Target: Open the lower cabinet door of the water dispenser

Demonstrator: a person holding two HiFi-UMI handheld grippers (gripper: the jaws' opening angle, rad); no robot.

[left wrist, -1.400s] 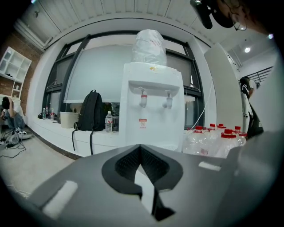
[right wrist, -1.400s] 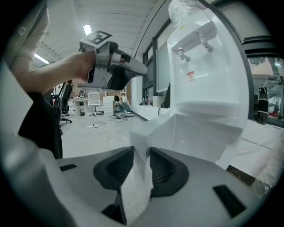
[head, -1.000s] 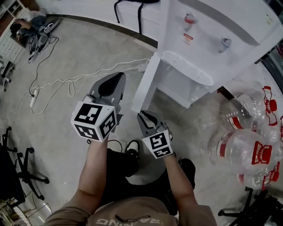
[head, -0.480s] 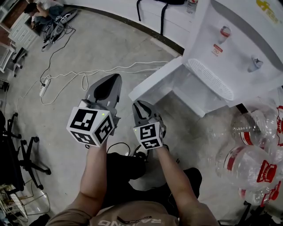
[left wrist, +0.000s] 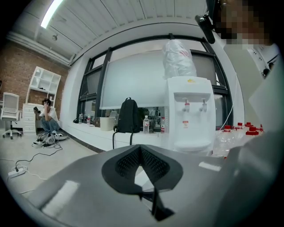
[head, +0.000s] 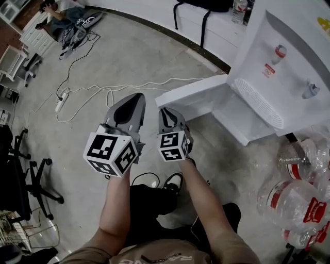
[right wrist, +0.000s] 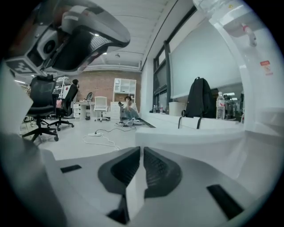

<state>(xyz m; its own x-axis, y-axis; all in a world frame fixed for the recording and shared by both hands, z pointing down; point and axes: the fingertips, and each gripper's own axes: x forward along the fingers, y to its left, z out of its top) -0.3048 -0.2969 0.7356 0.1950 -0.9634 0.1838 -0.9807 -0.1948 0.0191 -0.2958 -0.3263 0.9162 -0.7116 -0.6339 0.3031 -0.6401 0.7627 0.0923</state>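
The white water dispenser [head: 289, 62] stands at the upper right. Its lower cabinet door [head: 193, 95] is swung wide out to the left, baring the white inside of the cabinet [head: 242, 121]. My right gripper [head: 167, 112] sits just below the door's free end, apart from it. Its jaws have just been closing and are now shut with nothing between them. In the right gripper view the right gripper [right wrist: 141, 150] points at the door's panel [right wrist: 191, 137] close ahead. My left gripper [head: 135, 98] hangs beside it on the left, shut and empty. The left gripper view shows the left gripper [left wrist: 141, 148] facing the dispenser [left wrist: 191, 115].
Large water bottles [head: 299, 196] with red handles lie on the floor at the right. A power strip with cables [head: 61, 100] runs across the floor at the left, near an office chair [head: 26, 180]. A black backpack [head: 206, 5] leans on the low ledge. Someone sits on the floor [head: 62, 7] far off.
The cabinet door has swung from partly open to wide open towards the left. Both grippers have drawn back from the dispenser, and the right gripper now lies close beside the left one.
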